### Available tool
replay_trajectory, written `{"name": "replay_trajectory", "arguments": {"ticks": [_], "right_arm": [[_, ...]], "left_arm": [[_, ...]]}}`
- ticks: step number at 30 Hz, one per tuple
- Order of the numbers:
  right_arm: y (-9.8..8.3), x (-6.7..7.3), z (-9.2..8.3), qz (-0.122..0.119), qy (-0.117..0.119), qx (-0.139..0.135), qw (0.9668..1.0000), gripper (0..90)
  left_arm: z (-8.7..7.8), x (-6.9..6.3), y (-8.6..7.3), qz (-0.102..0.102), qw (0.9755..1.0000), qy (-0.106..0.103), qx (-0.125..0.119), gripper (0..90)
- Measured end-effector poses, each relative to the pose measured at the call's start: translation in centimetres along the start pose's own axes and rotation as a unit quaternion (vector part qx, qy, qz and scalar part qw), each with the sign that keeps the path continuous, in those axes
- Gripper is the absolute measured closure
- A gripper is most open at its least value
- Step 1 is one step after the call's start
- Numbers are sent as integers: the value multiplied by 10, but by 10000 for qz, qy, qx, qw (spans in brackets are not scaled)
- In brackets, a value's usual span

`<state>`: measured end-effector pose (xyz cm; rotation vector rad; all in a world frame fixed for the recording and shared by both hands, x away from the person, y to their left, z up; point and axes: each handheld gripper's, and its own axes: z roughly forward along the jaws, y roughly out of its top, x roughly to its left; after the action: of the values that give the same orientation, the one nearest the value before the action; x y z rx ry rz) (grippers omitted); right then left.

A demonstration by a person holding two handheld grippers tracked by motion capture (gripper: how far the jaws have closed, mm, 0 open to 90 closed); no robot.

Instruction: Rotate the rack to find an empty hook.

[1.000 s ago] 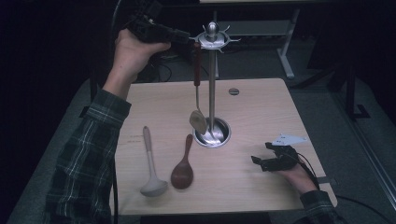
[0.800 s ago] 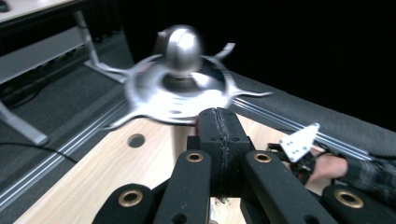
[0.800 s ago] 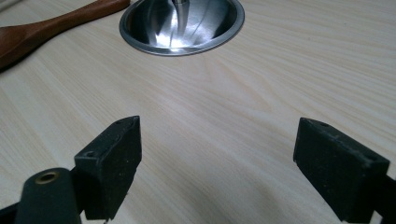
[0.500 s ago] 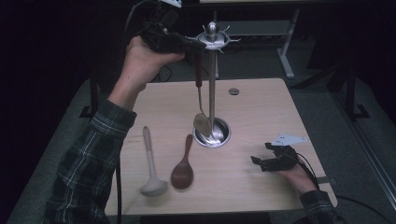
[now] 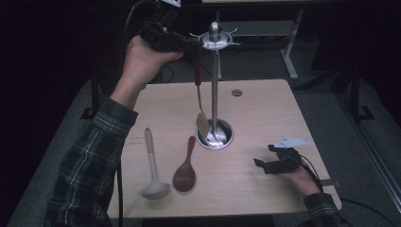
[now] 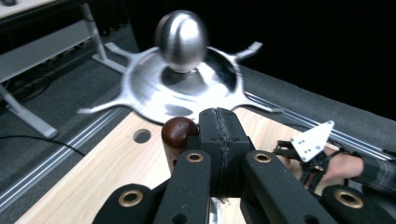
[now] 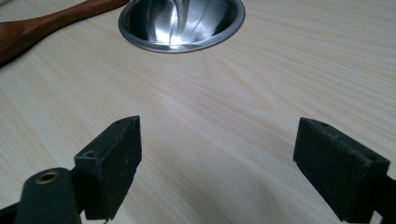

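A spoon [image 5: 200,101] is held by its handle in the shut left gripper [image 5: 189,43] beside the rack [image 5: 215,85] top, being hung; a hook must be caught next. The right gripper [image 5: 267,161] rests wide open on the table [image 5: 265,113].

The person is wearing a dark plaid flannel shirt in green and navy with thin pale lines, its sleeve [image 5: 90,170] running up the lower left of the high view and a matching cuff [image 5: 322,207] showing at the lower right. The left claw [image 6: 219,135] is showing matte black fingers with brass-ringed pivot holes along their linkage bars, and a black cable [image 5: 130,19] is trailing from its body at the upper left. The right claw [image 7: 217,163] is showing square black rubbery pads [image 7: 114,158], and in the high view it is carrying a pale grey three-cornered plate [image 5: 293,141] dotted with small holes.
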<state>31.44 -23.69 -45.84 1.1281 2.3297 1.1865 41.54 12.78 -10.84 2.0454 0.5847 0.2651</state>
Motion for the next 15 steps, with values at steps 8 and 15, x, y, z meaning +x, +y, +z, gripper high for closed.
{"name": "replay_trajectory", "arguments": {"ticks": [8,15], "right_arm": [[0,0,0,21,13,15,10000,148],[0,0,1,38,31,31,10000,148]], "left_arm": [[-1,11,-2,-115,9998,135,-38,900],[-8,7,-13,-106,9999,15,-42,900]]}}
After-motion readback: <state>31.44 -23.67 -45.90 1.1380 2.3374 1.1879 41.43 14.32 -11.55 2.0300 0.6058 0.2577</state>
